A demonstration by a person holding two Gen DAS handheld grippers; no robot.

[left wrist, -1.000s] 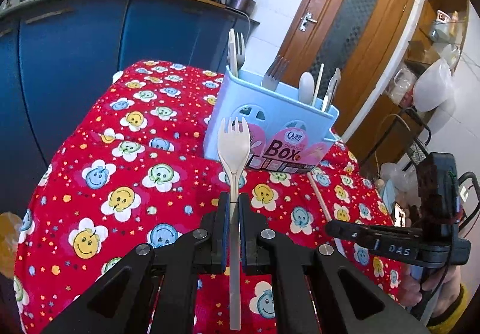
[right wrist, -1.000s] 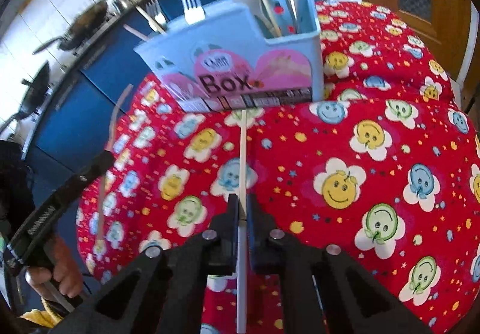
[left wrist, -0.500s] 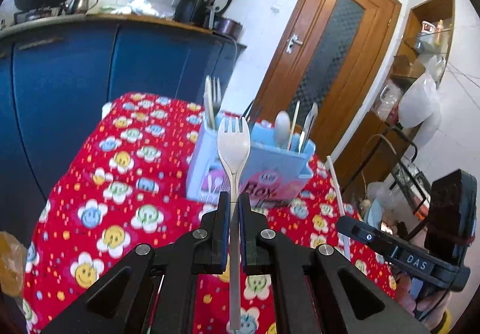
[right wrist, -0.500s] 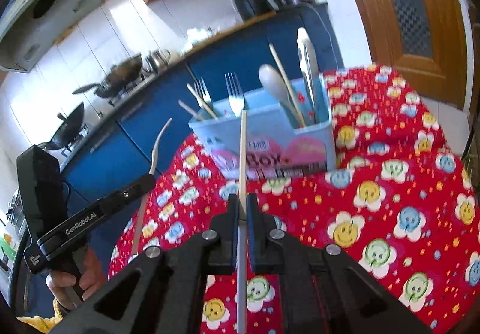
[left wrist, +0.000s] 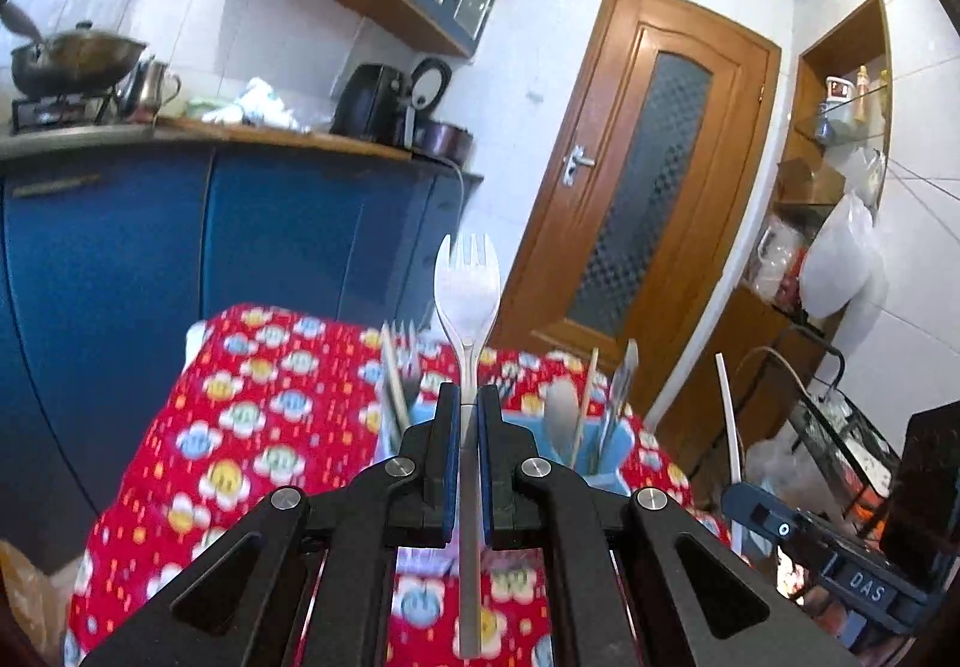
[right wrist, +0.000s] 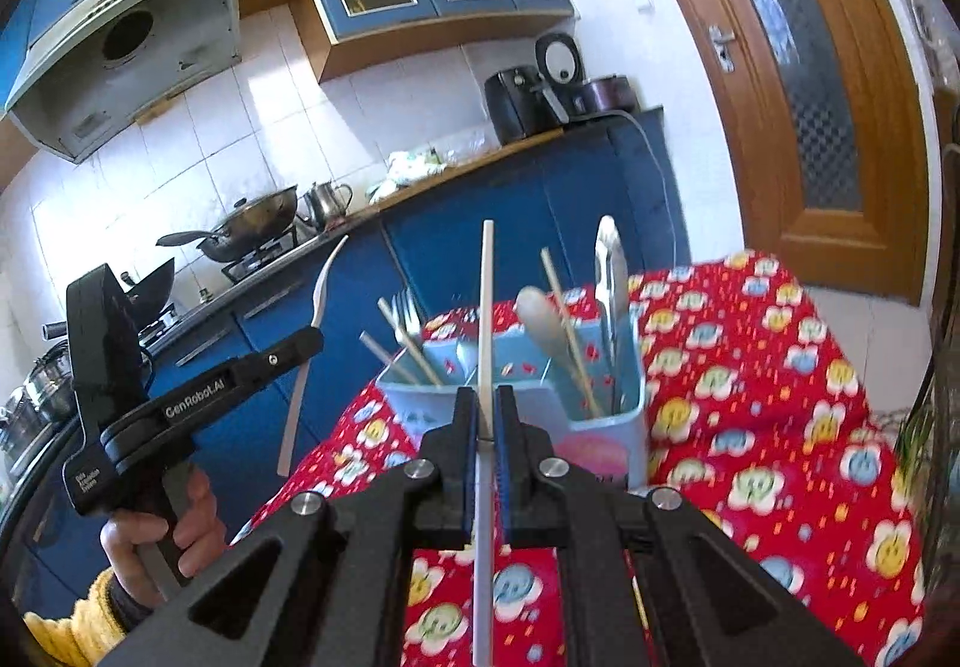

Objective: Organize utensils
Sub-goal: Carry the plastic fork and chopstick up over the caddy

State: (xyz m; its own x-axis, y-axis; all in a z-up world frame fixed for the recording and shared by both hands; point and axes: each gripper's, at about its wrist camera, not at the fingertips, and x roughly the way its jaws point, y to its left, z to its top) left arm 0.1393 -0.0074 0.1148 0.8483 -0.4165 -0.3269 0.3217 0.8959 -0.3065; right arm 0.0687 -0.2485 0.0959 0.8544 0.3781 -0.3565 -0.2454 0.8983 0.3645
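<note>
While both claws hang above the tabletop (right wrist: 780, 415) in its red smiley cloth, I see my left claw (left wrist: 470, 397) clenched on a white plastic fork (left wrist: 467, 283), tines up. My right claw (right wrist: 486, 403) pinches a white chopstick (right wrist: 485, 295) upright. Below them the blue utensil box (right wrist: 606, 415) stands near the cloth's far edge, holding forks, chopsticks, a spoon and tongs. Open floor lies between tabletop and blue cabinets (left wrist: 120, 247).
</note>
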